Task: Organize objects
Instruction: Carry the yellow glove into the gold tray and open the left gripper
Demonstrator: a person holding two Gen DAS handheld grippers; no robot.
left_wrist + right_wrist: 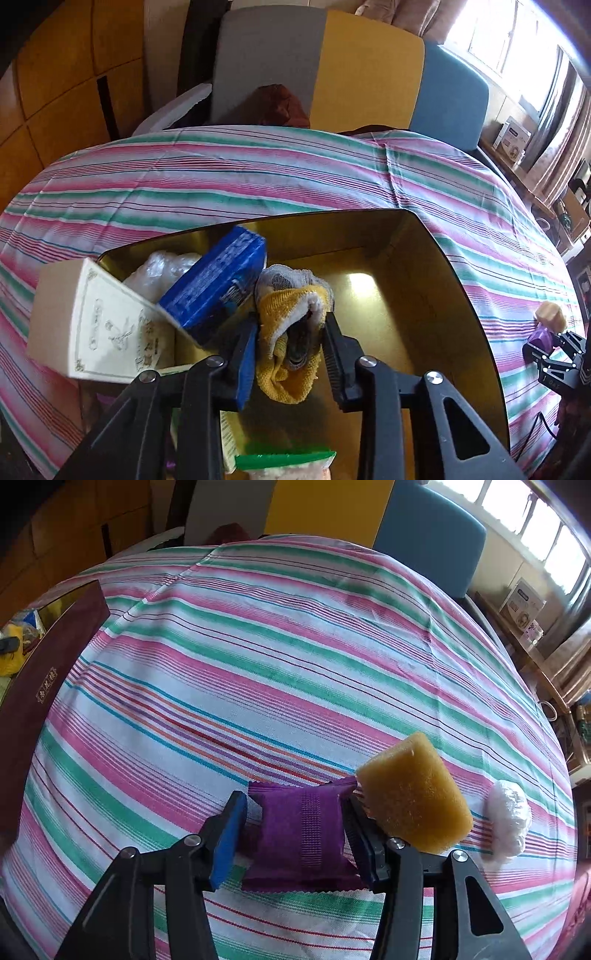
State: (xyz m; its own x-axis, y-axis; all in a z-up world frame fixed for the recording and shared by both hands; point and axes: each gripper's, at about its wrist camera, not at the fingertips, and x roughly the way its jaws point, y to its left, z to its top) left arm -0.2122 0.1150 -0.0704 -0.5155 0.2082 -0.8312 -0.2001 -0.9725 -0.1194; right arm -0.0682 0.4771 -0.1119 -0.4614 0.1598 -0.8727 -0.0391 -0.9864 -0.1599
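Over the gold-lined box [424, 266] the left gripper [290, 332] hung with its jaws clenched on a yellow and grey knitted glove [291, 299], the cloth bunched between the pads and drooping below them. Just left of the glove a blue packet [218, 288] leaned tilted inside the box, touching a cream carton [92, 325] with ornate printing that lay across the box's left rim. Behind the two sat a crumpled clear plastic bag [162, 269]. A green-topped pouch [284, 463] showed at the bottom edge, beneath the gripper. The box rested on the counter's striped cloth [258, 177].

Well to the right, out on the same cloth, the right gripper [295, 823] had its jaws grasping a purple sachet [303, 830] with serrated ends, pinched across its width and low against the cloth. A yellow sponge block [413, 797] stood tilted, just beside the right-hand finger and touching the sachet's far corner. Near it, further right, lay a white crumpled bag [509, 819]. Seen from that gripper, the box's maroon outer wall [48, 686] rose at the left edge.
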